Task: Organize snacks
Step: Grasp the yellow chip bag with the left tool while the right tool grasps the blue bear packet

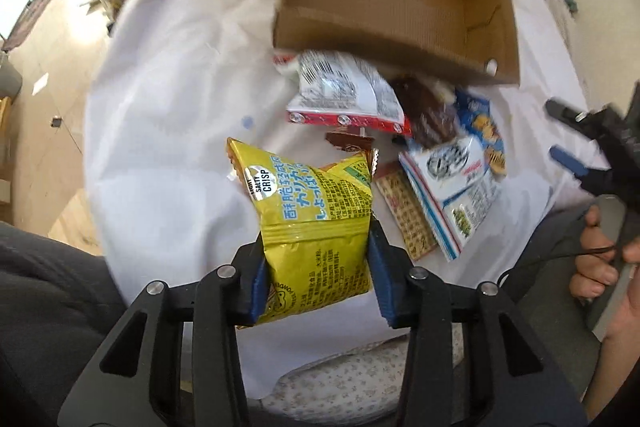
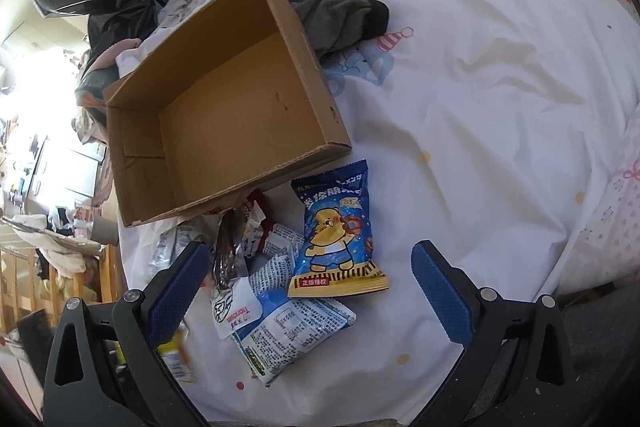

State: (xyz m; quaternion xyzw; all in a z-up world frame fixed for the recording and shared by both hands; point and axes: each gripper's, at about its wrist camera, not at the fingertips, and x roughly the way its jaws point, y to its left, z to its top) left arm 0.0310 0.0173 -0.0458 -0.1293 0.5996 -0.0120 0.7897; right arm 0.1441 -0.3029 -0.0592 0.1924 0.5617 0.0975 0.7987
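While the left tool (image 1: 316, 267) is gripping a yellow crisp bag (image 1: 308, 211) between its blue pads, clear of the white bedsheet (image 1: 168, 99), the right tool (image 2: 308, 291) is hanging with its jaws wide apart over the snack pile (image 2: 280, 287). The cardboard box (image 2: 224, 107) is sitting open and bare just beyond the pile.

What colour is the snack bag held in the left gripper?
Yellow, with blue lettering; the snack bag shows best in the left wrist view.
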